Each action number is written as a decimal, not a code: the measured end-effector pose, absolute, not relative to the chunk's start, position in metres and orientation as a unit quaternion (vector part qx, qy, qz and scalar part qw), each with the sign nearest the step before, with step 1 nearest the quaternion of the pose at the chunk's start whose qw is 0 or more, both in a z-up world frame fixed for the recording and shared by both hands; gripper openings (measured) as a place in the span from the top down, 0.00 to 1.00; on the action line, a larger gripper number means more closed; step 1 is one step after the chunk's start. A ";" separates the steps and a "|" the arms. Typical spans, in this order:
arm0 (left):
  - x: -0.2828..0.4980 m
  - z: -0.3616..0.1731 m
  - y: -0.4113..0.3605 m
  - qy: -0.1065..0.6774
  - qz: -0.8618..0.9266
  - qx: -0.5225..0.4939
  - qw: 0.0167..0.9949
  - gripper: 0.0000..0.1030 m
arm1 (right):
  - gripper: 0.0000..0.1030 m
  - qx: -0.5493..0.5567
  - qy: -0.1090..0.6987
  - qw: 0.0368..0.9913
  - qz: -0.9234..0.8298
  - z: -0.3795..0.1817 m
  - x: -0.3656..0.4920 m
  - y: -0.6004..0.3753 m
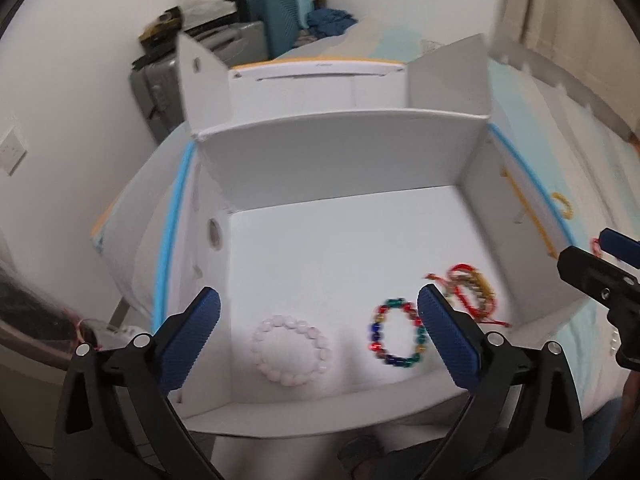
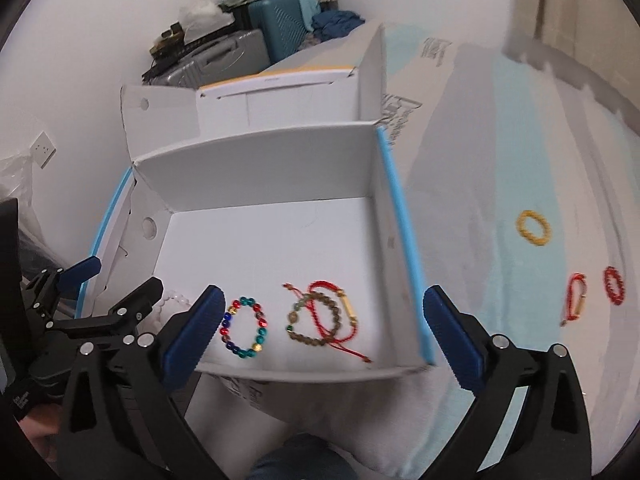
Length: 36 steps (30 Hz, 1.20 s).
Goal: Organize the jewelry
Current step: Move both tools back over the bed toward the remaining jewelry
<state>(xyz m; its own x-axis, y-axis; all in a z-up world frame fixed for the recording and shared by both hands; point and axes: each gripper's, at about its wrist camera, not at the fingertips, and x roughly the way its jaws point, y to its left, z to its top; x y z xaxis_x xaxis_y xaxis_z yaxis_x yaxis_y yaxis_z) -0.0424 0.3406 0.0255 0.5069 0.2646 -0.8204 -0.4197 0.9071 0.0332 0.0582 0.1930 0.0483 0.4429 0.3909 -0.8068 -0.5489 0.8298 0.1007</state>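
An open white cardboard box (image 1: 344, 160) (image 2: 260, 156) lies on the bed. Inside lie a pale pink bead bracelet (image 1: 291, 350), a multicoloured bead bracelet (image 1: 396, 334) (image 2: 245, 329), and a tangle of red cord and brown bead bracelets (image 1: 472, 290) (image 2: 326, 314). My left gripper (image 1: 318, 344) is open and empty above the box's near side. My right gripper (image 2: 320, 340) is open and empty over the box's near right part. On the bedsheet right of the box lie a yellow bracelet (image 2: 534, 228), a red cord bracelet (image 2: 576, 294) and a red bead bracelet (image 2: 614, 284).
The light blue bedsheet (image 2: 500, 240) spreads to the right of the box. Suitcases (image 2: 280, 24) and clutter are stacked in the far corner by the white wall. A second white box (image 1: 312, 84) stands behind the first one. A curtain (image 2: 568, 12) hangs at the far right.
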 end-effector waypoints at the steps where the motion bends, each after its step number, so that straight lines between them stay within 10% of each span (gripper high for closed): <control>1: -0.042 0.028 0.335 0.457 0.189 -0.084 0.865 0.06 | 0.07 -0.091 0.447 0.847 0.275 0.051 0.058 0.186; 36: 0.091 0.024 0.072 0.437 -0.028 -0.008 0.899 0.06 | 0.07 -0.002 0.459 0.886 0.062 0.025 0.074 -0.118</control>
<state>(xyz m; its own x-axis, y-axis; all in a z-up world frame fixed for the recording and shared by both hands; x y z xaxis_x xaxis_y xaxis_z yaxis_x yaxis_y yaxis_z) 0.0914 0.0723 0.0241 0.6172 -0.0564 -0.7848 0.0430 0.9984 -0.0380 0.0744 -0.1181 0.0255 0.5701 0.1085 -0.8144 -0.1121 0.9922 0.0537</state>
